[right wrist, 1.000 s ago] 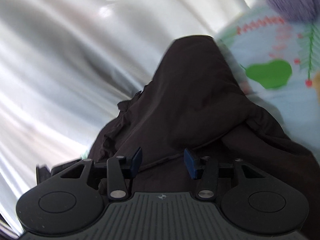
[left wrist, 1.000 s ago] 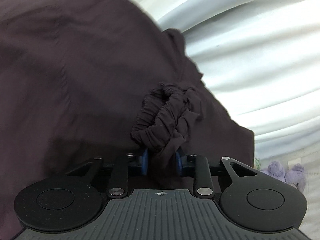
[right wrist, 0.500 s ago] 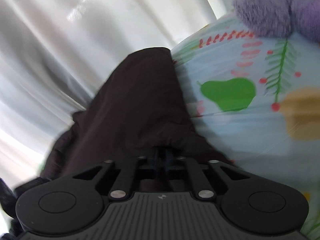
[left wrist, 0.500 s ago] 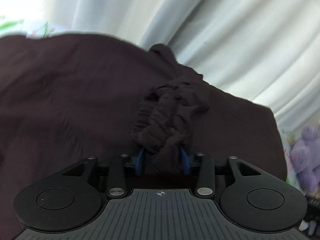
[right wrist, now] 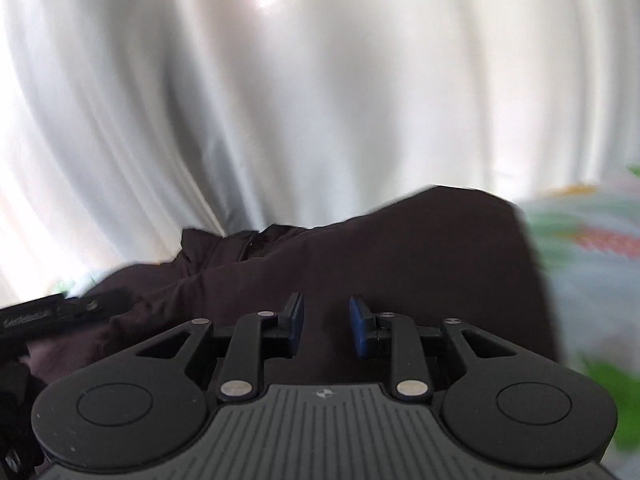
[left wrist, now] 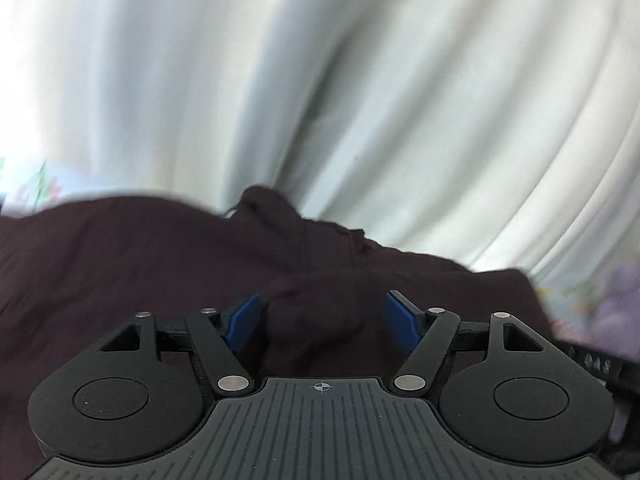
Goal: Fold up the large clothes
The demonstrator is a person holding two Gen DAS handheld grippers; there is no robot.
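Lay dark maroon garment (left wrist: 120, 264) flat on floral sheet (right wrist: 592, 248), near white curtain (left wrist: 320, 80). Opened left gripper (left wrist: 322, 316) wide, bunched cloth loose between pads, no longer clamped. Parted right gripper (right wrist: 325, 326) too, released. Probably fold set down; next regrasp.

Left hand-held gripper (left wrist: 322, 314): pitched downward, blue pads (left wrist: 243, 320) spread wide, one at 9 o'clock, other at 3 o'clock of centre. Jaws have just been opening; dark garment (left wrist: 120, 248) bunch sits between pads, left pad close to it, right pad clear of it.

Right hand-held gripper (right wrist: 326, 324): pitched downward, blue pads (right wrist: 359, 326) narrowly apart, gap visible. Jaws have just been opening after closure; garment lies below gap, not pinched. Left hand-held gripper's black finger shows at 9 o'clock edge of right wrist view.
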